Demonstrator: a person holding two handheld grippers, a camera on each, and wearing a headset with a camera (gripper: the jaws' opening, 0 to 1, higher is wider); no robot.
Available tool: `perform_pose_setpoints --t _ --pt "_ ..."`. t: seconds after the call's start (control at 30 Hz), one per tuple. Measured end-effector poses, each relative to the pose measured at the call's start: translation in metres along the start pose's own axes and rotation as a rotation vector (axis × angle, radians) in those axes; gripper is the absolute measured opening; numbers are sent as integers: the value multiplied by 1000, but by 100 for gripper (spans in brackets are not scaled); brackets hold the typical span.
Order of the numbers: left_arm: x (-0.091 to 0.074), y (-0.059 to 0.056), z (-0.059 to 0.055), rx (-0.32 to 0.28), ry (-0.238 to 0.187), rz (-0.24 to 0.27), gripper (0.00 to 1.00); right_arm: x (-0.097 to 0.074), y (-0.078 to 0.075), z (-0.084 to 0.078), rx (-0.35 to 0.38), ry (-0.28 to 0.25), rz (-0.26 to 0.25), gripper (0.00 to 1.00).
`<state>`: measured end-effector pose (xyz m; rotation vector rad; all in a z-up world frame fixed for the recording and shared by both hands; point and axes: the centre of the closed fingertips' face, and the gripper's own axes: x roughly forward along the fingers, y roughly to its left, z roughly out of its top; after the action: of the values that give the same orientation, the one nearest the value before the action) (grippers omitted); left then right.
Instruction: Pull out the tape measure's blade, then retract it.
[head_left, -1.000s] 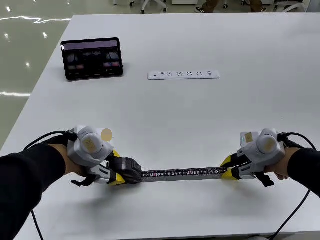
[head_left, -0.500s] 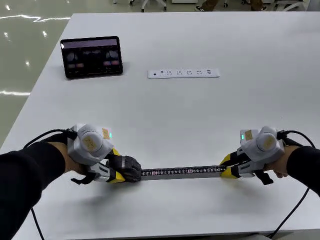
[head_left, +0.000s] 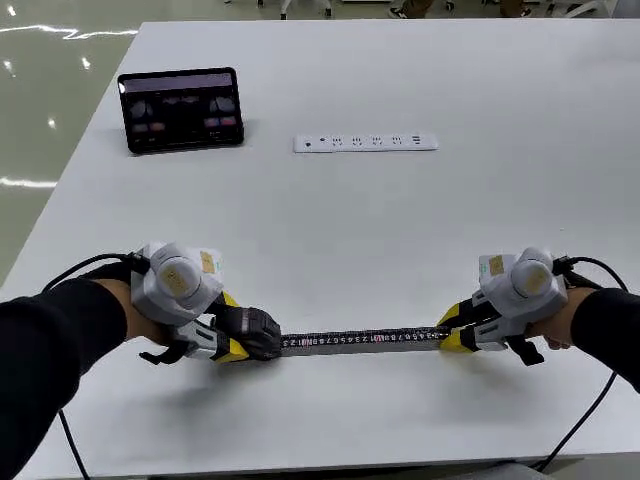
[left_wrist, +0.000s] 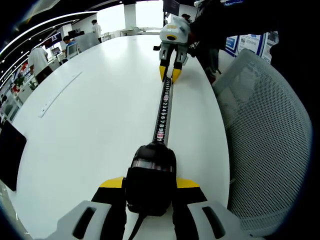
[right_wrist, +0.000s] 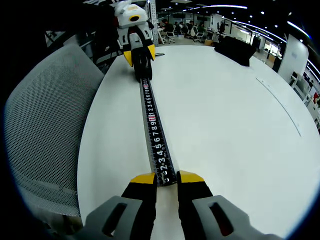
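Note:
A black tape measure case (head_left: 252, 333) lies near the table's front edge, and my left gripper (head_left: 232, 335) is shut on it; in the left gripper view the case (left_wrist: 150, 176) sits between the yellow-tipped jaws. Its numbered blade (head_left: 360, 340) runs out flat along the table to the right. My right gripper (head_left: 455, 329) is shut on the blade's end. The right gripper view has the blade (right_wrist: 154, 135) running away from my right gripper (right_wrist: 165, 178) to the left gripper (right_wrist: 139, 52). In the left gripper view the right gripper (left_wrist: 169, 72) holds the far end.
A dark tablet (head_left: 181, 108) stands at the back left of the white table (head_left: 400, 230). A white power strip (head_left: 365, 143) lies at the middle back. A grey mesh chair (left_wrist: 265, 145) stands by the table's front edge. Cables trail from both grippers.
Both grippers and the tape hold nearly the same places. The blade looks slightly shorter, with the right gripper a little nearer the case. The head camera has tilted a bit.

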<state>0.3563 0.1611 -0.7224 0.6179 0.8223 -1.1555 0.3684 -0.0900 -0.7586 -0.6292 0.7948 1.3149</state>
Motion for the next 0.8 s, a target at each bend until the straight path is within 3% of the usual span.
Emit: perform_pose_setpoints --t 0.27,0.37,0.43,0.5,0.63,0.7,0.77,0.8 --pt "-3 1 2 -24 -23 16 33 0 1 2 27 13 -22 13" --pt "-8 7 1 -49 -59 57 34 0 0 3 18 10 -48 13" --pt "-13 10 3 -100 -96 81 42 -1 -3 1 22 12 -71 16" --pt "-18 21 0 -168 -128 130 51 -5 -9 1 27 10 -119 22" --pt "-33 38 -6 -308 -202 237 78 -22 -12 5 67 -42 -161 27" --pt "-41 38 -11 -395 -238 248 89 -32 -13 6 100 -80 -190 26" --pt "-45 34 -25 -492 -209 238 94 -41 -15 5 114 -96 -229 29" --pt "-50 35 -30 -513 -227 257 94 -49 -10 7 131 -102 -250 33"
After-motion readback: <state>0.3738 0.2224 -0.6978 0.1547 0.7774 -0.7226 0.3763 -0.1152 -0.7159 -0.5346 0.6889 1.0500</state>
